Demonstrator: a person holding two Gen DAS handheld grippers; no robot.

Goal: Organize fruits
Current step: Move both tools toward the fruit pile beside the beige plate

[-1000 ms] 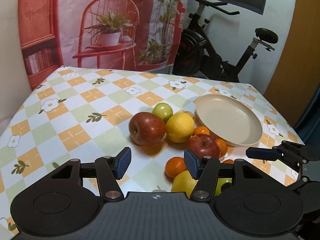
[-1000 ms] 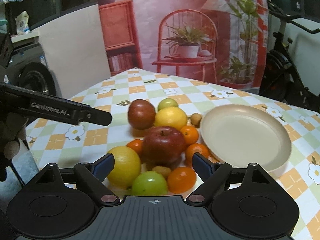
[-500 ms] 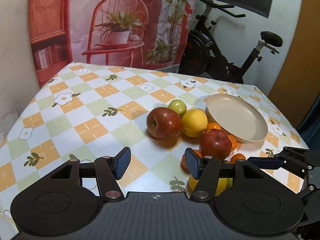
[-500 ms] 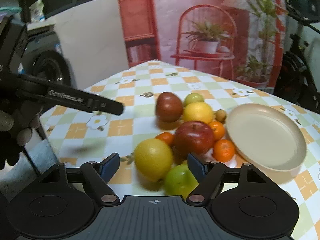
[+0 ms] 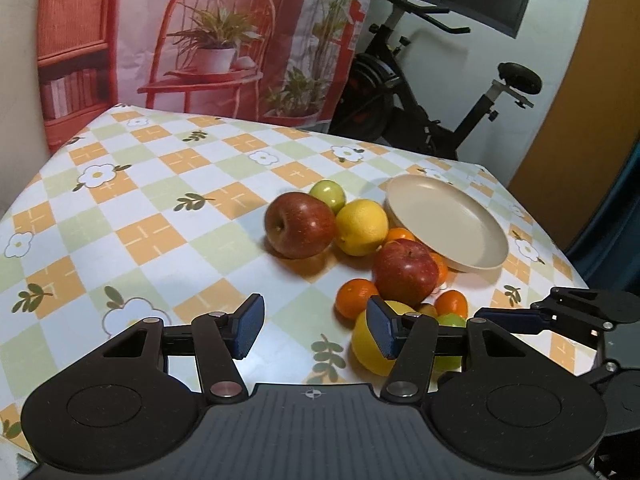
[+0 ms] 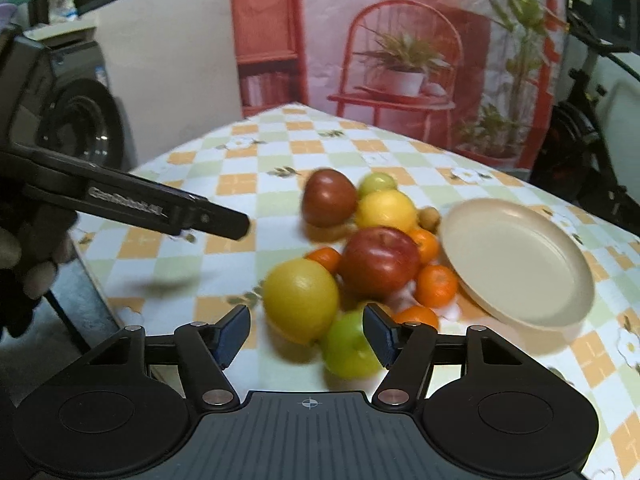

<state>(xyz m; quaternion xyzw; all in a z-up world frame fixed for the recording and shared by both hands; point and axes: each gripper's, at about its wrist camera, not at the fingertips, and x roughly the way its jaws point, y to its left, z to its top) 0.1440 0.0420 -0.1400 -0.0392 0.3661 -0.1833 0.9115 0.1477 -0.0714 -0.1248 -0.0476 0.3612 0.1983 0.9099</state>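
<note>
behind the table hung a printed backdrop (image 5: 224,36) of a red chair and potted plants, with an exercise bike (image 5: 432,92) standing to its right. the checked tablecloth (image 5: 160,216) with white flowers and leaves covered the table, and the fruit lay bunched together beside a beige plate (image 5: 448,220) that held nothing. in the left wrist view a dark red apple (image 5: 300,225) sat at the left of the bunch, touching a small green fruit (image 5: 329,194) behind it and a lemon (image 5: 362,227) to its right; a second red apple (image 5: 405,272) lay nearer, close against the plate's rim, with small oranges (image 5: 354,296) around it. the left gripper (image 5: 316,327) hovered over bare cloth, its jaws closing with nothing between them. the right gripper (image 6: 306,334) was also closing, its pads not yet pressing on anything; a yellow lemon (image 6: 301,299) and a green apple (image 6: 350,346) lay just beyond its fingertips, the green apple partly behind the right finger. that view was blurred. at its left edge a gloved hand (image 6: 20,264) held the other gripper, whose dark finger reached in over the table's edge.
</note>
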